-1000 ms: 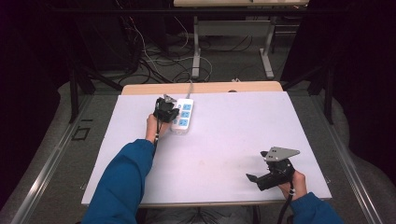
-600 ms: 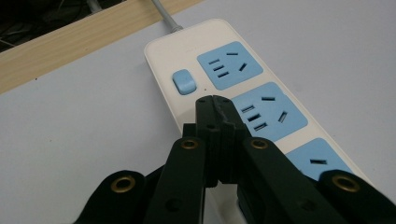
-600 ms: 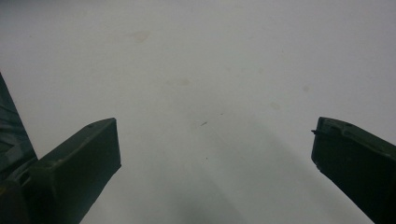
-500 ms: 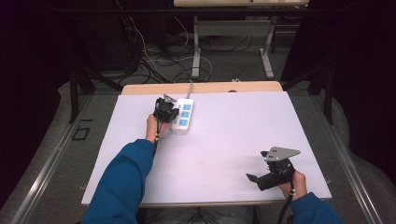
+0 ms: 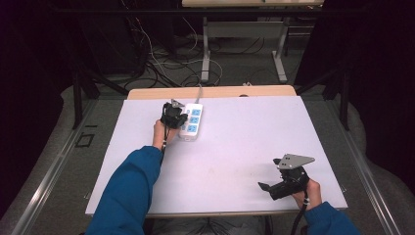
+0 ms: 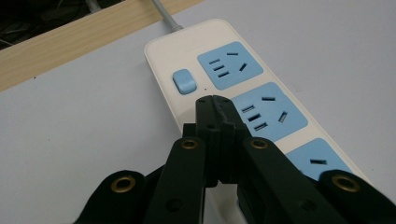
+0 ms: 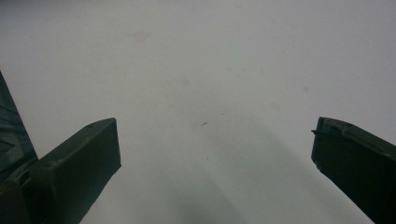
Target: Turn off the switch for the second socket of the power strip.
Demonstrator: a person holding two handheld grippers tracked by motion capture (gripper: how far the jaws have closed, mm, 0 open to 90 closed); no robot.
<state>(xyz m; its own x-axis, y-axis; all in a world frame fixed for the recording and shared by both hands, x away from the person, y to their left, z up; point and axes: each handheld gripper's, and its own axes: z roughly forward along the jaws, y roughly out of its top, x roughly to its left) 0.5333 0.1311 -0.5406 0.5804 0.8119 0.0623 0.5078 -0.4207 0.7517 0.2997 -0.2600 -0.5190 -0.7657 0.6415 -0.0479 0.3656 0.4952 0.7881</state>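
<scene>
Two tongs are in play, one in each hand. Our left tongs have their jaws pressed fully together with nothing between them, the tips poised over the cream body of the power strip, just below its small blue switch and beside the middle blue socket panel. We cannot tell whether the tips actually touch the plastic or hang just above it. From the high view, the left tongs sit at the left edge of the power strip, with the left hand behind them and the blue sleeve stretched well forward across the desk.

Our right tongs have their jaws spread wide apart, holding nothing, with bare pale desk surface showing between them. In the high view the right tongs lie low near the front right of the desk, jaws pointing leftward, the grey three-cornered plate on top and the right hand gripping from behind, well apart from the strip.

The power strip lies near the far edge of the white desk, left of centre, its grey cable running off over the wooden strip at the back. It carries three blue socket panels in a row.
</scene>
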